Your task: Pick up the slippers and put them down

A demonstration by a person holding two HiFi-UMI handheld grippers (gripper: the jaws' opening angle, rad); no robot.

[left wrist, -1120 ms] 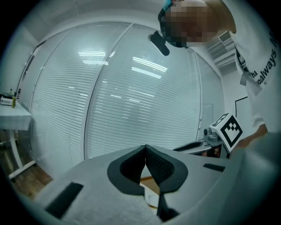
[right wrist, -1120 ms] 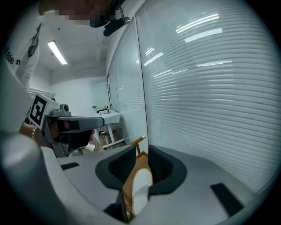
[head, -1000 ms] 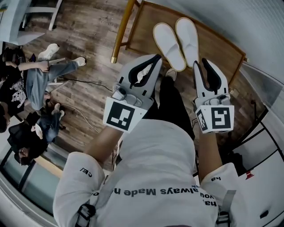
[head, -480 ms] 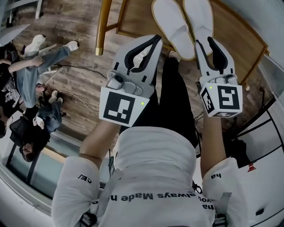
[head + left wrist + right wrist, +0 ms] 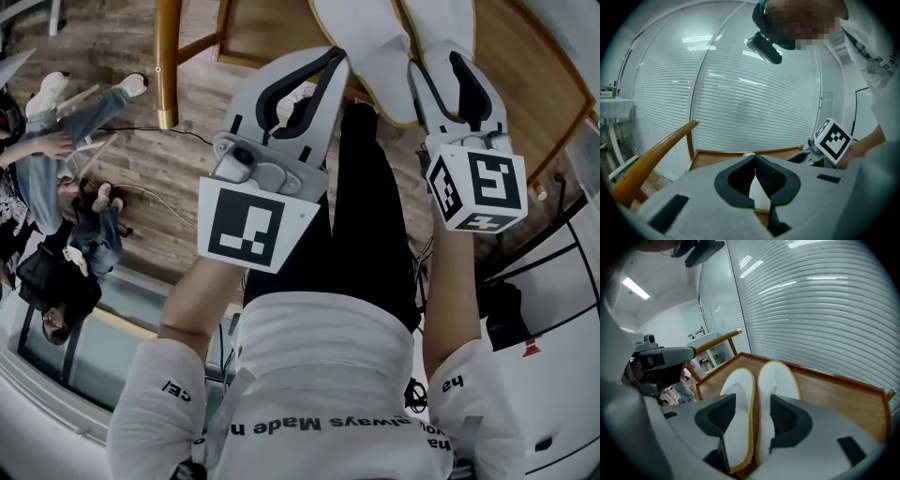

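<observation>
Two white slippers with tan edging lie side by side on a wooden platform (image 5: 839, 397): the left slipper (image 5: 738, 399) and the right slipper (image 5: 778, 378). In the head view both slippers (image 5: 375, 42) are at the top edge. My right gripper (image 5: 753, 400) hovers just above their heel ends. Its jaws have just been opening and nothing is between them. My left gripper (image 5: 335, 58) is shut, with its tips touching (image 5: 754, 158), and holds nothing. It hangs to the left of the left slipper.
A golden wooden rail (image 5: 169, 56) slants past the platform's left side. Several people (image 5: 56, 150) sit on the plank floor at the left, near a cable (image 5: 141, 192). White furniture (image 5: 562, 309) stands at the right. Window blinds (image 5: 820, 310) run behind the platform.
Both grippers have sunk toward the slippers, which now sit at the head view's top edge. The right jaws have spread wide apart. The left jaws stay shut.
</observation>
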